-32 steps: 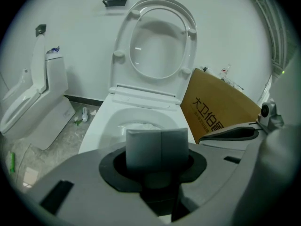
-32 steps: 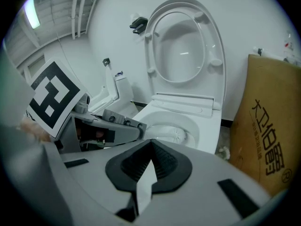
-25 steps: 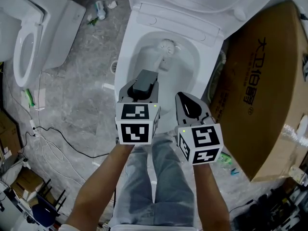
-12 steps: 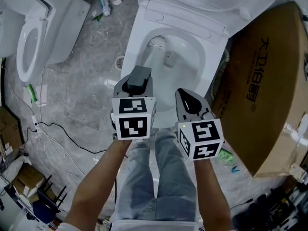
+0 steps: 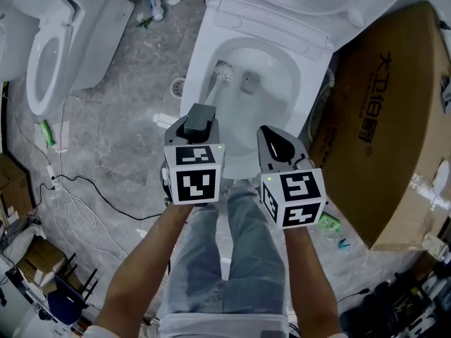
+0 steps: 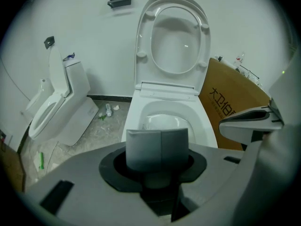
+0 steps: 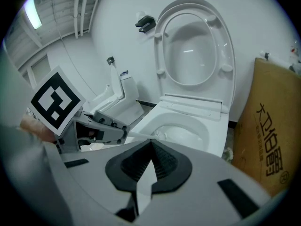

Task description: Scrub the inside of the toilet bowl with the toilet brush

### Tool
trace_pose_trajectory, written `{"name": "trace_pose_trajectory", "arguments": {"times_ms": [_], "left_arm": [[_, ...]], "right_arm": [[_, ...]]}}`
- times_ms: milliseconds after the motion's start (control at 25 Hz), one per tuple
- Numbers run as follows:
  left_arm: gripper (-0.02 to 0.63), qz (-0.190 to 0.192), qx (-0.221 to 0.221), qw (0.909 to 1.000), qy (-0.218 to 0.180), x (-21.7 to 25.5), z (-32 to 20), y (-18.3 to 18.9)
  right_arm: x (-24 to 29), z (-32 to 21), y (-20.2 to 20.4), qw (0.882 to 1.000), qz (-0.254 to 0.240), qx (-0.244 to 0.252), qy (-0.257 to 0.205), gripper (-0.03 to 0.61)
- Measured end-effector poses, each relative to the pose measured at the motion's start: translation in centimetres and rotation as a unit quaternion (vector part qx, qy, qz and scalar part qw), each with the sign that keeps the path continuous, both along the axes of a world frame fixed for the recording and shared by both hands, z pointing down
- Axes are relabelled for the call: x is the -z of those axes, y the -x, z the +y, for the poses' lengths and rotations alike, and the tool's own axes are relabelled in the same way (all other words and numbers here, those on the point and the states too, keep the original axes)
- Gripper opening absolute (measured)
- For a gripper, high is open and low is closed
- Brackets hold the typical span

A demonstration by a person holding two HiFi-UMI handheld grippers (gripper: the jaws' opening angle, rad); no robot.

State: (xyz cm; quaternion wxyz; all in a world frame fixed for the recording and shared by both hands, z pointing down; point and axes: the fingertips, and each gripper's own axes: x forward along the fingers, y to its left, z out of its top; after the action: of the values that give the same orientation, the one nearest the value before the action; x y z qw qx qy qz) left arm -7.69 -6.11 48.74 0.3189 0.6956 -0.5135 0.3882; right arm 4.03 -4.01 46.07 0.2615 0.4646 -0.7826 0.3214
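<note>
From the head view, pinching the toilet brush (image 5: 223, 72) in the left gripper (image 5: 201, 115), bristles low against the toilet bowl (image 5: 278, 111) wall for scrubbing; from the left gripper view, clamped tight; from the right gripper view, right gripper (image 7: 149, 160) pressed together, empty, parked clear.

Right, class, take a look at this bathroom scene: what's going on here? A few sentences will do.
A person stands over an open toilet with a gripper in each hand. The left gripper is shut on the handle of the toilet brush, whose head is down inside the toilet bowl, against its left side. The right gripper is shut and empty, held near the bowl's front rim. A cardboard box stands to the right of the toilet.
</note>
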Motion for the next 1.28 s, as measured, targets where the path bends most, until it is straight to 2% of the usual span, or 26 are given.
{"name": "trace_pose_trajectory", "arguments": {"times_ms": [760, 1280], "left_arm": [[0.156, -0.024, -0.038, 0.9974, 0.057, 0.9, 6.8, 1.8], [0.156, -0.033, -0.075, 0.9922, 0.094, 2.0, 11.3, 2.4]], "right_arm": [[2.9, 3.3, 1.3, 1.0, 0.013, -0.016, 0.013, 0.002], [5.1, 5.2, 1.8, 0.998, 0.004, -0.06, 0.009, 0.002]]}}
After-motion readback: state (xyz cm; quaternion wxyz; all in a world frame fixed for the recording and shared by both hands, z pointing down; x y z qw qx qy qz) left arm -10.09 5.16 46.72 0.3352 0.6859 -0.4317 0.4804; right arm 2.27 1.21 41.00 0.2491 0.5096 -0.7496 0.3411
